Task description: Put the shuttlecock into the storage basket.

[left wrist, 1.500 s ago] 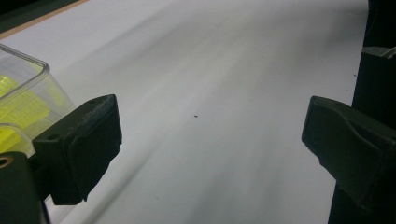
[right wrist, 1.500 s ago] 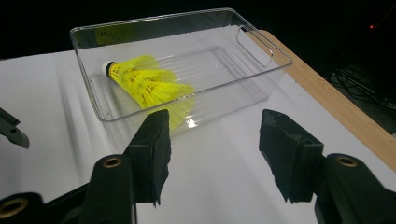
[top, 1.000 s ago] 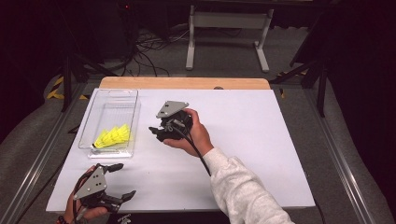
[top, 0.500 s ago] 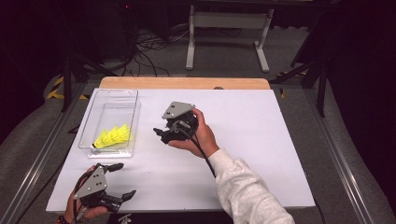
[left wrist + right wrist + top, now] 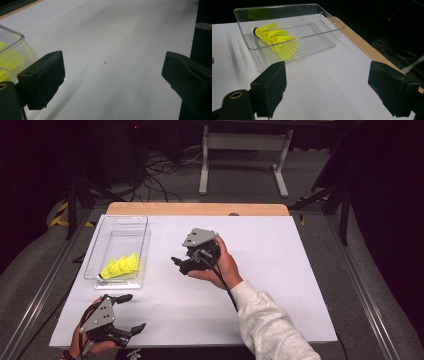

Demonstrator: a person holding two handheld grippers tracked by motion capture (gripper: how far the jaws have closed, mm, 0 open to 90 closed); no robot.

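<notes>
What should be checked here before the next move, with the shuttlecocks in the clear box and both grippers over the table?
1. Shuttlecocks lie inside the clear box: ok.
2. Right gripper holds nothing; its jaws have just been opening, with bare sheet between them: ok.
3. Left gripper is open, with nothing between its jaws: ok.
4. Box stands flat on the white sheet, not tipped: ok.
5. Right gripper is apart from the box wall: ok.
6. How many shuttlecocks are stacked: cannot tell; they nest into each other.
</notes>
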